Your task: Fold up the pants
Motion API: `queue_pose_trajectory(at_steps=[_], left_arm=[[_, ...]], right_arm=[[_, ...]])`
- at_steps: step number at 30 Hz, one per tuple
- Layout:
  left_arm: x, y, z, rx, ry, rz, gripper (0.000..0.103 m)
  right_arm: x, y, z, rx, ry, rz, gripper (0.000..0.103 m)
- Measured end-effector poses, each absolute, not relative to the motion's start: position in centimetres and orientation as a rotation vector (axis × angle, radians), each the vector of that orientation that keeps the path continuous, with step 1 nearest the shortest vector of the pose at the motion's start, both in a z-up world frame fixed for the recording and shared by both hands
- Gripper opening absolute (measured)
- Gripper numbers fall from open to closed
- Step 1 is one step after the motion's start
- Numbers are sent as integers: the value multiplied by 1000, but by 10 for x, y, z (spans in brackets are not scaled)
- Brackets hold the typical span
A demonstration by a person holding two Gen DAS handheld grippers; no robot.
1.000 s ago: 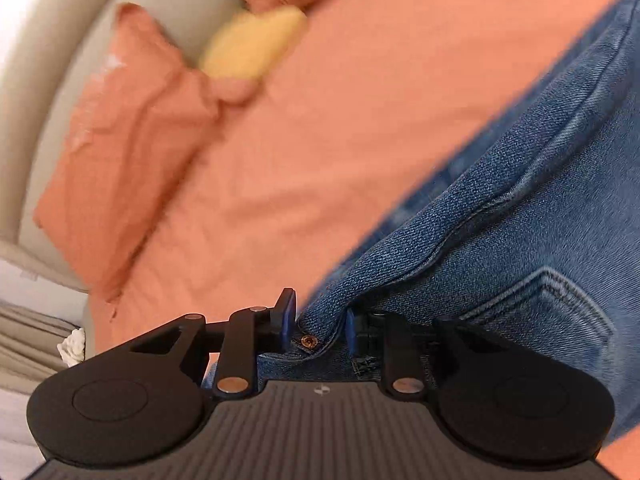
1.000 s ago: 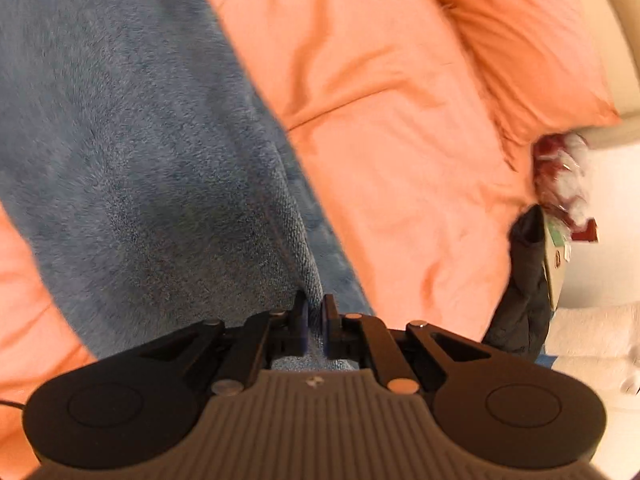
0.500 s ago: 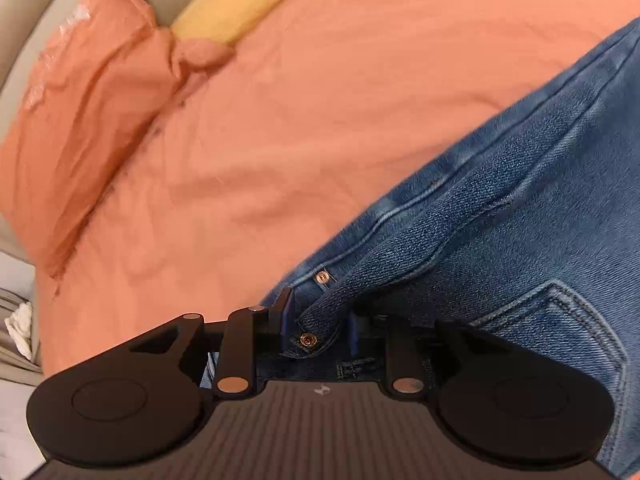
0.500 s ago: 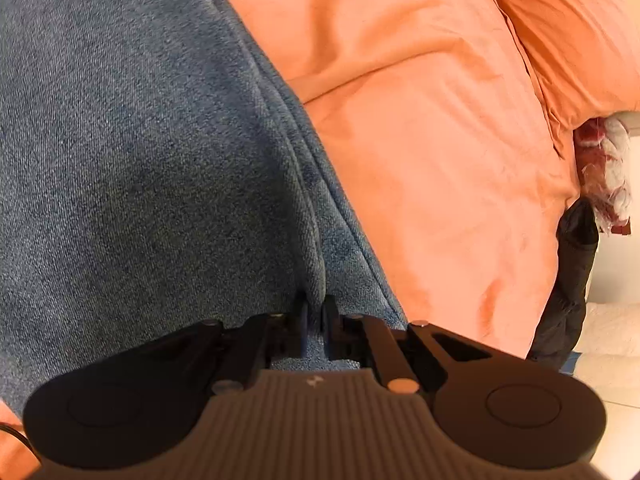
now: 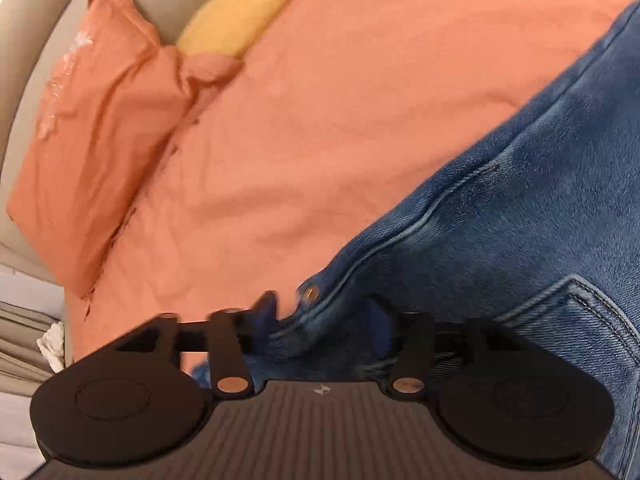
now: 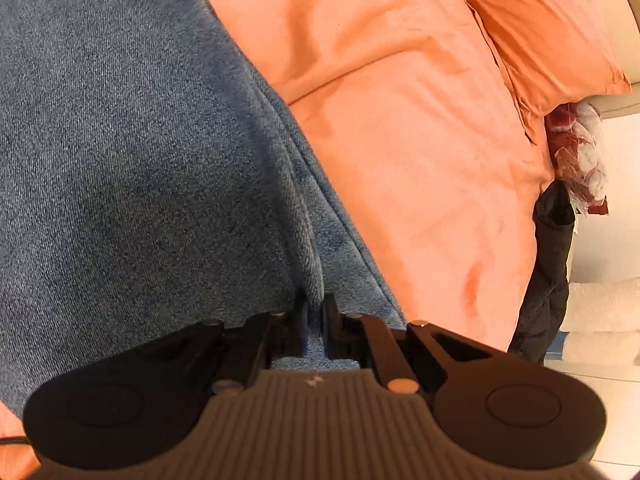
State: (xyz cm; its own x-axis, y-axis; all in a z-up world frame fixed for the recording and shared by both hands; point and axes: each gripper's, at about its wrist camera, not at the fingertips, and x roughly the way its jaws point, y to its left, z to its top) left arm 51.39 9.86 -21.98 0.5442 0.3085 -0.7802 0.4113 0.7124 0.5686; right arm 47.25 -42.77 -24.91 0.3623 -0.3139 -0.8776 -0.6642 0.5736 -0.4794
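Blue denim pants (image 5: 520, 240) lie on an orange bedcover (image 5: 340, 120). In the left wrist view the waistband corner with copper rivets and a back pocket sits at my left gripper (image 5: 324, 316), whose jaws stand apart with the denim loose between them. In the right wrist view the pants (image 6: 140, 160) fill the left side, and my right gripper (image 6: 314, 320) is shut on a raised fold of denim near the leg's edge.
Orange pillows (image 5: 100, 140) and a yellow cushion (image 5: 236, 20) lie by a beige headboard (image 5: 24, 80). In the right wrist view an orange pillow (image 6: 552, 28), a dark garment (image 6: 548, 272) and a red-white bag (image 6: 580, 152) mark the bed's right edge.
My left gripper's jaws have spread apart and let the waistband go. The right gripper stays shut on the denim fold and has shifted little.
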Motion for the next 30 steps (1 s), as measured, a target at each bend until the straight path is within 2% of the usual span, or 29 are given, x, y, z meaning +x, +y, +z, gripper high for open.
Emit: queue_pose_trajectory(at_steps=[2,7,10,11,12,17,23,30], left_arm=[[513,108,-199,783,1020,-91,78],[499,138,-160,684,1036,-56,76],[480,158,-151,620,1043,35,68],[471,162,-148,603,1042,41,66],[461,166,-147,589,1036,33,66],[412,170,-159,644,1025,31,55],[369,173,-170,713,1016,0,54],[341,167,-181,914,952,-48,54]], right_arm=[[473,-428,-248,-993,1228,284,2],[478,-431,-242,-961,1215,247,4],[469,-431,-226,-932,1184,225,23],[463,-429,-219,-921,1163,219,33],[454,-427,-211,-904,1140,214,36],[409,-404,-175,-649,1094,227,35],[338,-328,-147,-307,1086,456,34],[283,-201,-151,-185,1046,726,33]])
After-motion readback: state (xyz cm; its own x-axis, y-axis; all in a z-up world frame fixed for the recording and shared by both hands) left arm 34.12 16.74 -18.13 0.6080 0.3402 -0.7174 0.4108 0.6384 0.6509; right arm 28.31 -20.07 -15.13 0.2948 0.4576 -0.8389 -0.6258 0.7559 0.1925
